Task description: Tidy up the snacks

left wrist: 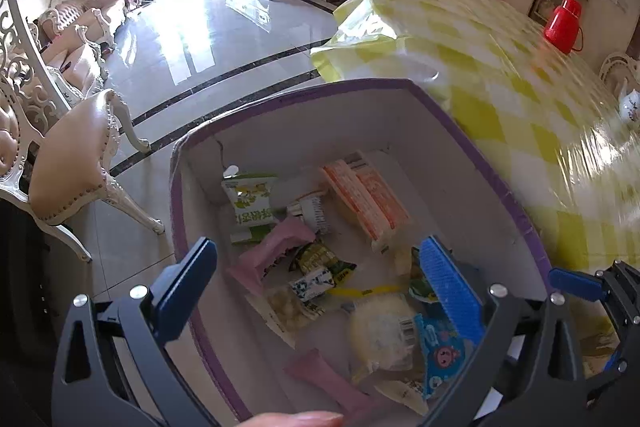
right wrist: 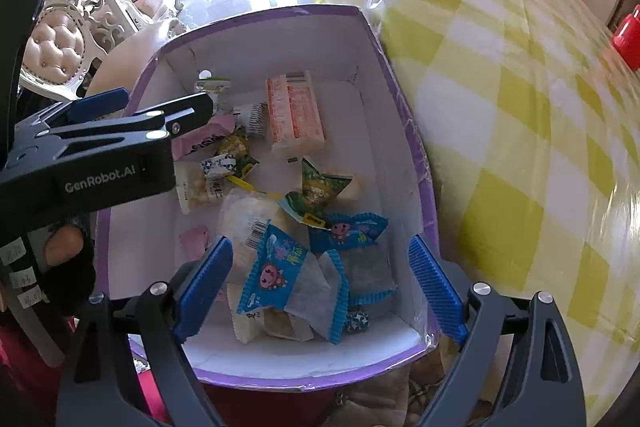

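Note:
A white box with a purple rim (left wrist: 472, 147) (right wrist: 404, 115) holds several wrapped snacks: an orange-and-white pack (left wrist: 364, 199) (right wrist: 294, 111), a green-and-white pack (left wrist: 250, 203), a pink wrapper (left wrist: 272, 251), and blue packets with a pink cartoon (right wrist: 280, 267) (left wrist: 440, 351). My left gripper (left wrist: 320, 287) (right wrist: 160, 107) is open and straddles the box's left wall, one finger outside and one inside. Over the box's near end my right gripper (right wrist: 320, 287) hangs open above the blue packets, pressing on nothing. One of its fingers (left wrist: 572, 283) shows at the right edge of the left wrist view.
A table under a yellow-and-white chequered cloth (left wrist: 500, 87) (right wrist: 520, 107) lies right of the box, with a red flask (left wrist: 564, 25) and a white teapot (left wrist: 630, 103) on it. A padded chair (left wrist: 76, 163) stands to the left on the tiled floor. A gloved hand (right wrist: 64, 247) holds the left gripper.

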The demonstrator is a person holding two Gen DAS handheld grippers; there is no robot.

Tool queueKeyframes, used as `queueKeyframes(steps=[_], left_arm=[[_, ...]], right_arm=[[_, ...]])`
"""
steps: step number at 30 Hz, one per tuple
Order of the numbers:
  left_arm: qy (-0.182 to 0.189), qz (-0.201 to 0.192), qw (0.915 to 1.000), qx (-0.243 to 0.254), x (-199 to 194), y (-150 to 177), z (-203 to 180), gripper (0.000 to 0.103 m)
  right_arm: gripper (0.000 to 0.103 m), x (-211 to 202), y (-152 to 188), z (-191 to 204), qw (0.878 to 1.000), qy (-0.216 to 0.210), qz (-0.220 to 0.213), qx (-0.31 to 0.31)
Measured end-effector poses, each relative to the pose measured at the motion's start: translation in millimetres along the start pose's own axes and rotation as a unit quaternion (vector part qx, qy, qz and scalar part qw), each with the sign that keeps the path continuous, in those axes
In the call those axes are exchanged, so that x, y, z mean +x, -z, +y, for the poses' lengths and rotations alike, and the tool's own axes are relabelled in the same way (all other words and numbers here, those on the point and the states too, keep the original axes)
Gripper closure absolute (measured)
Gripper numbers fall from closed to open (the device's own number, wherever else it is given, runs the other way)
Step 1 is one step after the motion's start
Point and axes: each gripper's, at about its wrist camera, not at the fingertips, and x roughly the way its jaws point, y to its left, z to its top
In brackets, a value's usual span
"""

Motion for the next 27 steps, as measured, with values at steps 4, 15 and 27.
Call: queueKeyframes(steps=[4, 15, 27], left_arm=[[0.0, 0.003, 1.0, 0.001, 1.8, 0.2, 0.0, 0.001], [0.001, 0.006, 1.0, 0.002, 5.1, 2.3, 0.3, 0.001], [0.002, 0.012, 0.9999, 0.003, 8.8, 3.8, 0.5, 0.001]], right_arm=[[0.016, 1.9, 1.0, -1.7, 1.0, 0.0, 0.002, 0.004], [0.016, 4.4, 2.7, -0.8, 1.0, -0.002, 0.005, 0.009], [0.016, 7.3, 5.0, -0.3, 1.0, -0.003, 0.008, 0.012]])
